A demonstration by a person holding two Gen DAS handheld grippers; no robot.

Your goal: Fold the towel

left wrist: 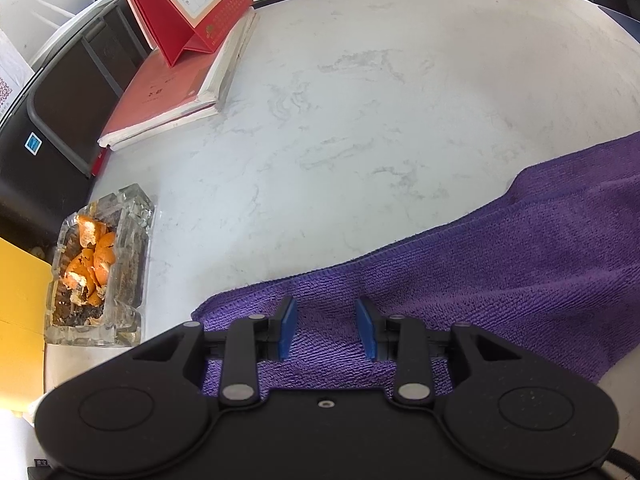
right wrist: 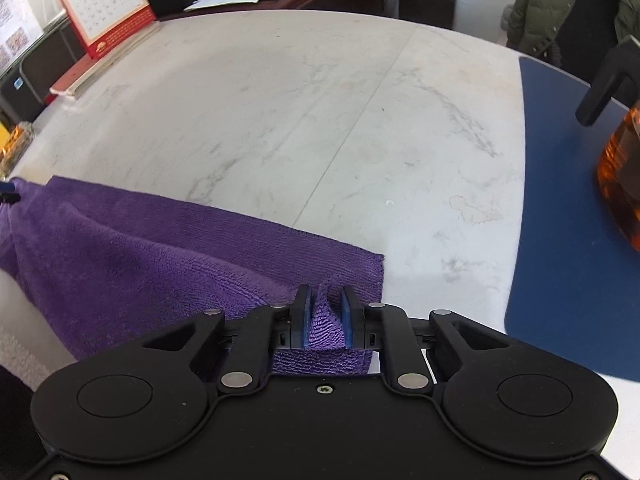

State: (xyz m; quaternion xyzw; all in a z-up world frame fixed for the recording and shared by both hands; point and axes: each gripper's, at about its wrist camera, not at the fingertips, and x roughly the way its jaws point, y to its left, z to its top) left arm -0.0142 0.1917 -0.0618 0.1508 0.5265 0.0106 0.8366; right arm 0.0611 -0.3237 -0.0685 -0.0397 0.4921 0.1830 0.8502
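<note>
1. The purple towel (right wrist: pixel 168 256) lies on the marble table (right wrist: pixel 320 120), seemingly already doubled once, with its far hem running straight across ahead of both grippers.

2. The right gripper (right wrist: pixel 325 300) is pinched onto the towel's near right corner: a small ridge of cloth stands up between the blue pads (right wrist: pixel 346 316), which press it from both sides. The towel's far right corner sits just ahead of the fingertips and slightly to their right.

3. The left gripper (left wrist: pixel 326 320) hangs over the towel's left end with its jaws partly apart. Cloth lies under and between the blue pads (left wrist: pixel 287 328), but they do not press it; no fold of fabric is gathered there. The towel's left corner is just to the left of this gripper's fingers.

4. The step in hand looks like securing both near corners before a fold; the right side is caught, the left is not.

5. The next move calls for the left jaws to close on the towel's near edge, taking all layers, so that both corners can lift together and travel forward towards the far hem.

6. To the left of the left gripper stands a glass ashtray (left wrist: pixel 100 268) with orange peel, close to the towel's end; a sweep that way could knock it. To the right of the right gripper lie a blue mat (right wrist: pixel 560 220) and an amber bottle (right wrist: pixel 620 172), well apart from the cloth.
</note>
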